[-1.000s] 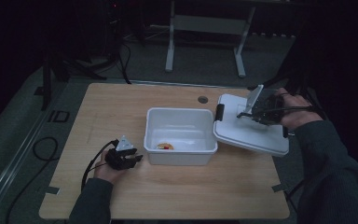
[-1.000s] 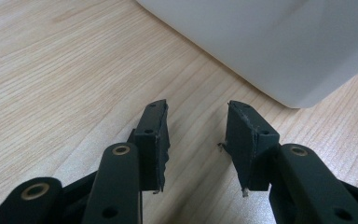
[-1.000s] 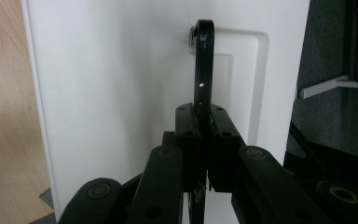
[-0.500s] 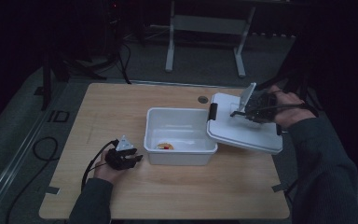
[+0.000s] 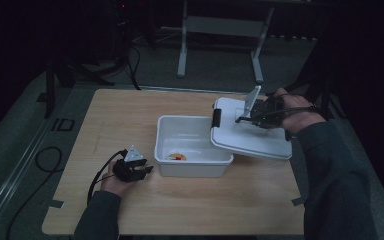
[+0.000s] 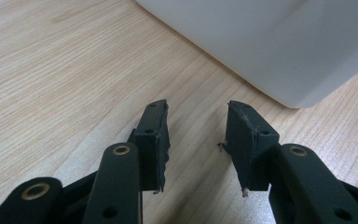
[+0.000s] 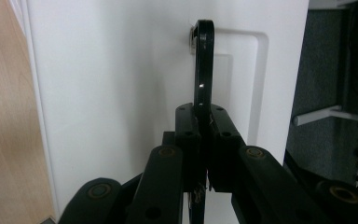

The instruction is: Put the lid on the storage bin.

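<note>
An open white box point(image 5: 166, 131) stands mid-table with a small orange and red item point(image 5: 176, 156) on its bottom. My right gripper point(image 5: 249, 119) holds the white lid point(image 5: 260, 142) tilted, its left edge over the box's right rim. In the right gripper view that gripper point(image 7: 204, 112) is shut on the lid's black handle point(image 7: 204, 60), with the white lid point(image 7: 98, 93) behind it. A black clasp point(image 5: 216, 119) sits on the lid's left end. My left gripper point(image 5: 141, 170) rests on the table left of the box. In its own view the left gripper point(image 6: 197, 116) is open and holds nothing, and the box wall point(image 6: 270, 42) is just ahead.
The wooden table point(image 5: 110, 115) has bare room at the left and front. A cable point(image 5: 45, 155) loops off the left edge onto the floor. A metal stand point(image 5: 220, 30) is on the floor behind the table.
My right gripper has carried the lid left, so its left edge now overlaps the box's right rim. The left gripper has stayed put.
</note>
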